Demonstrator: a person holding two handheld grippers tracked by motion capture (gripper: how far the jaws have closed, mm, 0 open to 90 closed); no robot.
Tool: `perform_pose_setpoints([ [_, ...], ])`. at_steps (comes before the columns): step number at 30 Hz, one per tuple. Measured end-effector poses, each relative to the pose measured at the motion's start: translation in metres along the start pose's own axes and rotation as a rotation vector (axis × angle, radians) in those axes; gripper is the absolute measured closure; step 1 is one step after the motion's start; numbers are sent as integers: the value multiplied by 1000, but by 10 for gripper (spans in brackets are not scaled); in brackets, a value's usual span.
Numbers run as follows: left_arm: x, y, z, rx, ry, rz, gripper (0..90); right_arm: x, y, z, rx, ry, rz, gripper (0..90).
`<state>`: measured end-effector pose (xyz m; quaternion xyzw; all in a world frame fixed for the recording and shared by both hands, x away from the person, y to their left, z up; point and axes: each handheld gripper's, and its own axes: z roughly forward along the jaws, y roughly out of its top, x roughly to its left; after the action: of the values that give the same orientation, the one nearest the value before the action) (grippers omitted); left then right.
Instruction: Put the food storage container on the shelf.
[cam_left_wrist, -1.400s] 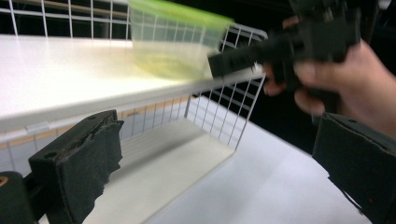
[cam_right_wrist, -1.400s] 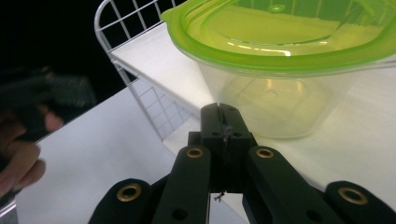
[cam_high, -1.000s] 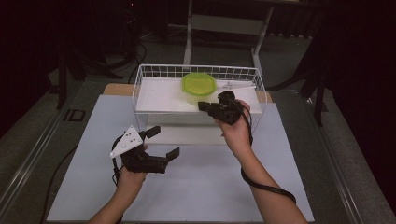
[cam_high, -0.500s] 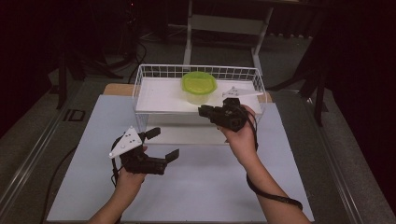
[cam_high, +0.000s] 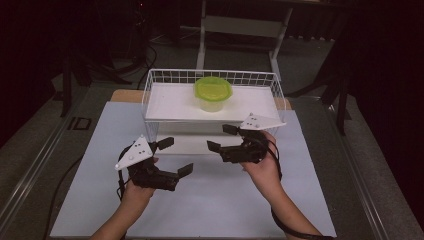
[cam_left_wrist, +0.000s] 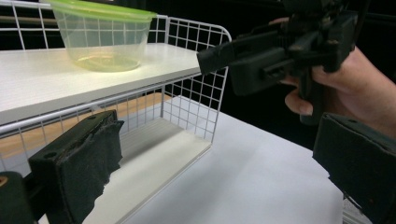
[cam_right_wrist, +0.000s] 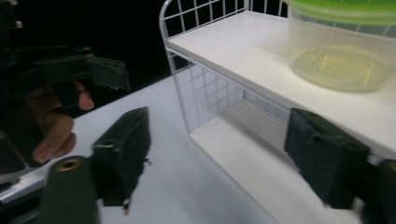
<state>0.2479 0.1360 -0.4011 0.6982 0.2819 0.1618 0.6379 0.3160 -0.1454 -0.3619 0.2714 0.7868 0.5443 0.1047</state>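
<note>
The right gripper hangs empty now, its jaws spread wide, drawn back off the wire shelf and down in front of it above the white table; a second ago it was up at the shelf beside the lidded green container. The container stays behind on the shelf's upper white board, toward the back middle, upright with its lid on and nothing touching it. To my eye that means the placing is done and the hand is pulling away. The left gripper waits low over the table, well clear of the shelf, jaws likewise apart and holding nothing
</note>
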Motion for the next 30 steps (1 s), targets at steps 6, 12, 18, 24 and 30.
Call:
perform_pose_setpoints([
  [6,-2,-1,-2,1,-31,2,18,-4,-16,-6,-24,10,8,162],
  [12,-4,-7,-3,12,-37,9,18,-2,-33,-15,-28,-4,-16,146],
  [18,-8,-14,-2,36,-49,9,18,-2,-48,-22,-28,-16,-4,147],
  [24,-11,-24,0,59,-56,13,18,-5,-66,-28,-21,-32,12,148],
  [30,-11,-31,-1,77,-64,18,18,-8,-82,-35,-13,-36,31,150],
])
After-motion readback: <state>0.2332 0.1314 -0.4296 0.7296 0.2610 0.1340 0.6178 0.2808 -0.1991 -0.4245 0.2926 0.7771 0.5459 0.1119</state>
